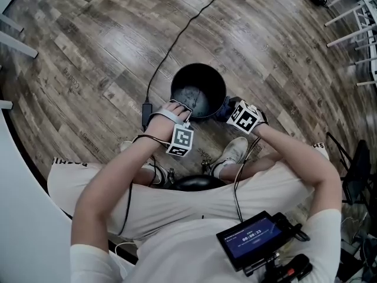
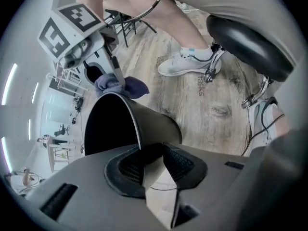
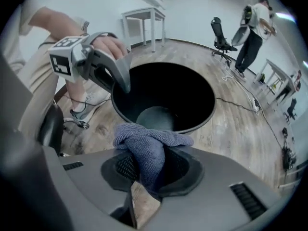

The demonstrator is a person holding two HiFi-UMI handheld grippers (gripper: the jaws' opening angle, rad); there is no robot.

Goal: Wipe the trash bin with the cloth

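Trash bin (image 1: 182, 84) stands mouth up on the wood floor (image 1: 88, 58), just ahead of the seated person's shoe (image 1: 232, 152).

Left tool (image 2: 154, 165) acts as the clamp. Its jaws are part-closed onto the bin wall at the near rim, one pad inside and one outside. My read: this stops the bin sliding or tipping under wiping load.

Right tool (image 3: 149, 170) does the work. Its jaws are pinched on a bunched blue-grey cloth (image 3: 149, 146), with the wad sticking out ahead of the pads so fabric rather than plastic meets the bin.

The cloth sits just outside the mouth at the near rim, on the person's right, a little way round from the clamp. Can't tell if it touches the rim. The bin's base shows grey mottling, so I judge the inside isn't wiped yet.
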